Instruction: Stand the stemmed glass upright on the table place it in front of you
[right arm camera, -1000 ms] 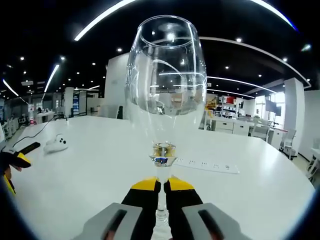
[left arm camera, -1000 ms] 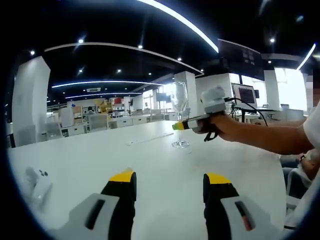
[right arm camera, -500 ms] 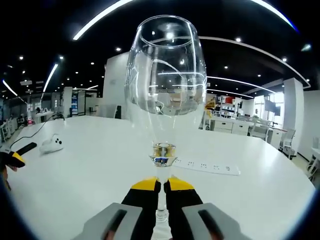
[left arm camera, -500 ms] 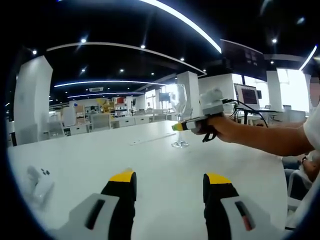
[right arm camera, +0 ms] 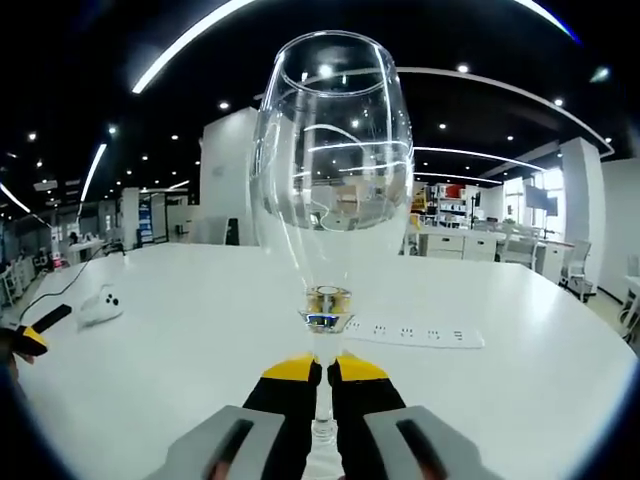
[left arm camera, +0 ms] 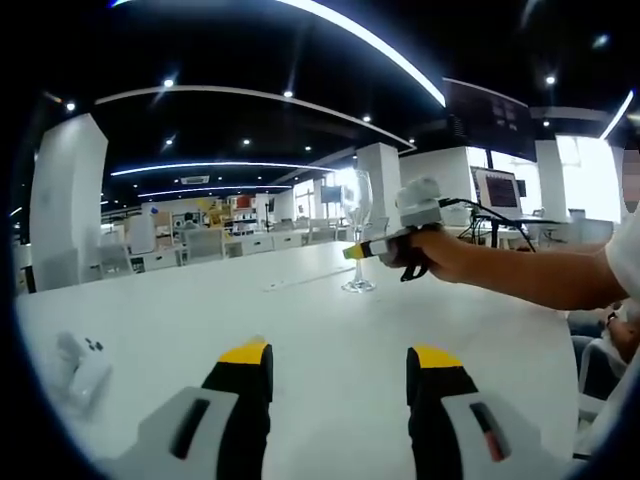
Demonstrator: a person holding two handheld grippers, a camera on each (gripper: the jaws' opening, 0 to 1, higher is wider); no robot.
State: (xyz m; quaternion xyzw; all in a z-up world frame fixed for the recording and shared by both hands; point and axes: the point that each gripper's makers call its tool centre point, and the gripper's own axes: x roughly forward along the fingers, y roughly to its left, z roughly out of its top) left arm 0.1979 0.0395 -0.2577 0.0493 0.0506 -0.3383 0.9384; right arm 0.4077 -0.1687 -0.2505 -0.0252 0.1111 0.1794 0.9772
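Observation:
A clear stemmed glass (right arm camera: pixel 333 160) stands upright, close up in the right gripper view. My right gripper (right arm camera: pixel 325 372) is shut on its stem just below the bowl. In the left gripper view the same glass (left arm camera: pixel 358 210) stands with its foot on the white table (left arm camera: pixel 330 330), far ahead and a little right, with the right gripper (left arm camera: pixel 362 250) on its stem and a person's hand behind it. My left gripper (left arm camera: pixel 338 356) is open near the table's front, with nothing between its yellow-tipped jaws.
A white game controller (left arm camera: pixel 78 365) lies at the left of the table, also seen as a small controller (right arm camera: pixel 100 303). A white power strip (right arm camera: pixel 415 332) lies beyond the glass. Desks, chairs and monitors stand further back.
In the left gripper view the glass and right gripper sit slightly further off and higher. Background in the right gripper view has shifted a little; the grip on the stem is unchanged.

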